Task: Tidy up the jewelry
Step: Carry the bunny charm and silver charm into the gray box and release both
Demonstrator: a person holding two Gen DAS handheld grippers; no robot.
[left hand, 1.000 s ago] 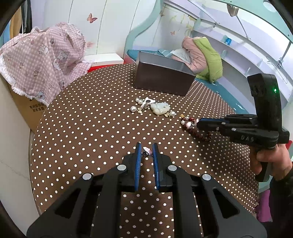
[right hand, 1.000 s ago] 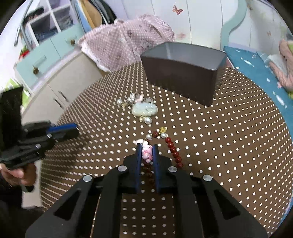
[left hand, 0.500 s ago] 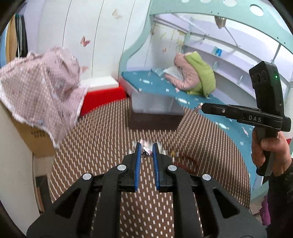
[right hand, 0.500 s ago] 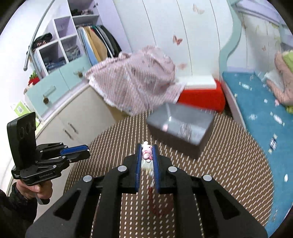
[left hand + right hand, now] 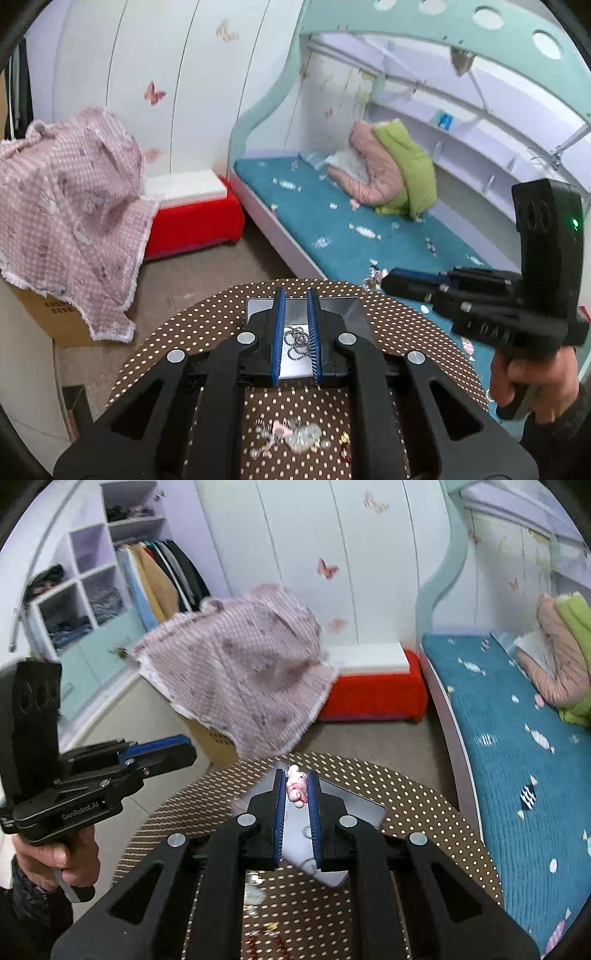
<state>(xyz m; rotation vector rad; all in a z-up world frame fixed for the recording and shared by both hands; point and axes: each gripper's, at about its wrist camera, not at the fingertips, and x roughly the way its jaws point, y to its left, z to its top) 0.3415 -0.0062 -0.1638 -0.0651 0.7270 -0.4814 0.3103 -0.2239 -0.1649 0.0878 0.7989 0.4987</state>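
Our right claw (image 5: pixel 297 792) is clamped on a pink charm (image 5: pixel 296 786) above the box (image 5: pixel 364 805). Our left claw (image 5: pixel 295 325), empty, its fingers slightly apart, hovers over the box's chain (image 5: pixel 295 341). More jewelry (image 5: pixel 295 435) lies at 6 o'clock on the bench (image 5: pixel 166 343).

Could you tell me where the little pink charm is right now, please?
In the right wrist view, the pink charm is pinched in the right tool, above the grey box on the dotted table.

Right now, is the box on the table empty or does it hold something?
Not empty. In the left wrist view a silver chain lies on the pale floor of the open box, seen between the left tongs.
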